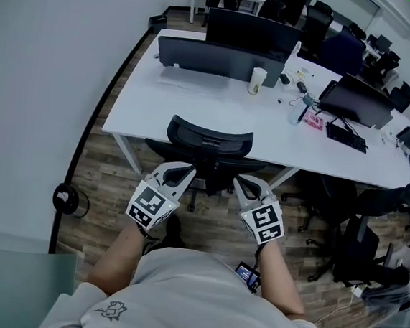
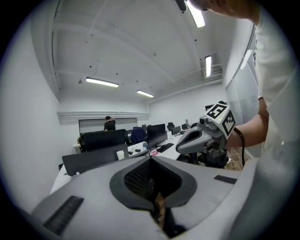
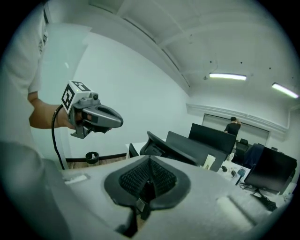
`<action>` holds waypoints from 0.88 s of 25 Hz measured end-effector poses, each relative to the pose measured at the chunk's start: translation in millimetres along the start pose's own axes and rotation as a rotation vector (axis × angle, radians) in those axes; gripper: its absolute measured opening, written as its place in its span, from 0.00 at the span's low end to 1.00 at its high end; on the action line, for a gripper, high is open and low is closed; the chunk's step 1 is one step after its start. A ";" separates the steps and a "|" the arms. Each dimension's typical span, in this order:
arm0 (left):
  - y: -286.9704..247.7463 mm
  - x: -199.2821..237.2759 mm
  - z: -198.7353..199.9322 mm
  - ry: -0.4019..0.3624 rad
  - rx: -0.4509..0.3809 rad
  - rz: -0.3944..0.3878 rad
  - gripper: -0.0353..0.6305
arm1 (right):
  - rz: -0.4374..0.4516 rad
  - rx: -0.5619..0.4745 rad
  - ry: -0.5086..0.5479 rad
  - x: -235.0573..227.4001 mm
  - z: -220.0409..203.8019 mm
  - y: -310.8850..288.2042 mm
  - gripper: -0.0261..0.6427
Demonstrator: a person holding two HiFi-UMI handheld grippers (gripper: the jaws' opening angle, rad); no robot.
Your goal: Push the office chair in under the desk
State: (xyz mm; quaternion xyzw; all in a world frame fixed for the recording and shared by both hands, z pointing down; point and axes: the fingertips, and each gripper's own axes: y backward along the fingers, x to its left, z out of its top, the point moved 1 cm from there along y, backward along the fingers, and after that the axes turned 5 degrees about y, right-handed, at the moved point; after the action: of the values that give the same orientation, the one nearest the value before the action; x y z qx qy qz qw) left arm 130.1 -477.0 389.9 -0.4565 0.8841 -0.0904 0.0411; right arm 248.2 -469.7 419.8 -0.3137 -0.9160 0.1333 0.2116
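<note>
We hold the left gripper (image 1: 182, 172) and right gripper (image 1: 244, 185) closed and empty, just behind the office chair (image 1: 209, 140). Its backrest stands at the white desk's (image 1: 189, 104) near edge.

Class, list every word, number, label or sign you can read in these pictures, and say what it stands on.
No words or numbers can be read.
On the left hand-held gripper and the right hand-held gripper: cubes with black-and-white square patterns, no letters.
On the shirt print: too small and blurred to read.
On the pink thing: too small to read.
</note>
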 end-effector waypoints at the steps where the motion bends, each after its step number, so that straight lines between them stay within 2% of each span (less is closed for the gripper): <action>1: -0.7 -2.3 0.6 0.001 -0.002 -0.002 0.05 | -0.001 -0.005 -0.005 -0.6 0.9 1.9 0.04; 6: 2.5 -13.0 4.1 -0.019 -0.002 -0.006 0.05 | -0.001 -0.028 -0.008 2.1 6.8 12.3 0.05; 22: 43.9 -46.3 6.1 -0.007 -0.011 0.019 0.05 | 0.012 -0.076 -0.043 31.7 9.7 50.4 0.04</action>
State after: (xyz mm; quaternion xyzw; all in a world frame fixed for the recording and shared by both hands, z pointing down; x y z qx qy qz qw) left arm 122.7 -415.1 374.8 -0.4486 0.8888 -0.0836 0.0423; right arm 247.1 -412.0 401.9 -0.3239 -0.9229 0.1063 0.1790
